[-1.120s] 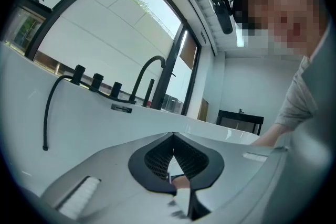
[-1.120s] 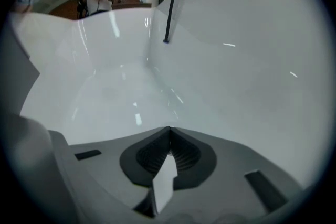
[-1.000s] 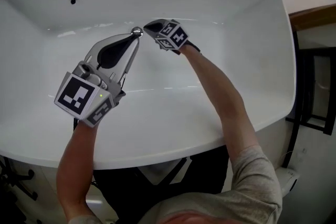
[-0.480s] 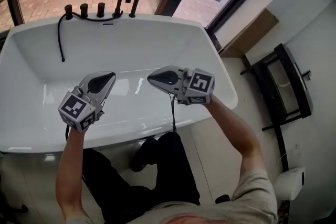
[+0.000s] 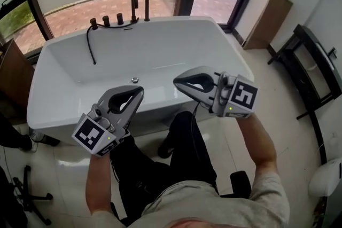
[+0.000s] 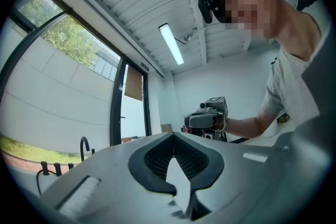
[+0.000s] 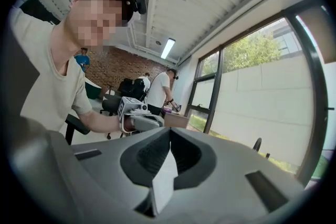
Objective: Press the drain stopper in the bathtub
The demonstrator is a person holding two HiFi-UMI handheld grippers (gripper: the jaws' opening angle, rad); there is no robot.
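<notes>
Head view: I had both grippers up by the near rim of the bathtub (image 5: 171, 34), tips pointing roughly toward each other. Drain stopper (image 5: 135, 80) sat on the tub floor, just past the left gripper (image 5: 140, 89), w/ nothing touching it. Right gripper (image 5: 177, 83) was off to the right.

Left gripper view: jaws together at the tips, nothing btwn them.

Right gripper view: same deal, jaws together, empty.

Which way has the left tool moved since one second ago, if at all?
Yes. The left tool has lifted off the drain stopper, back toward the bathtub's near rim.
</notes>
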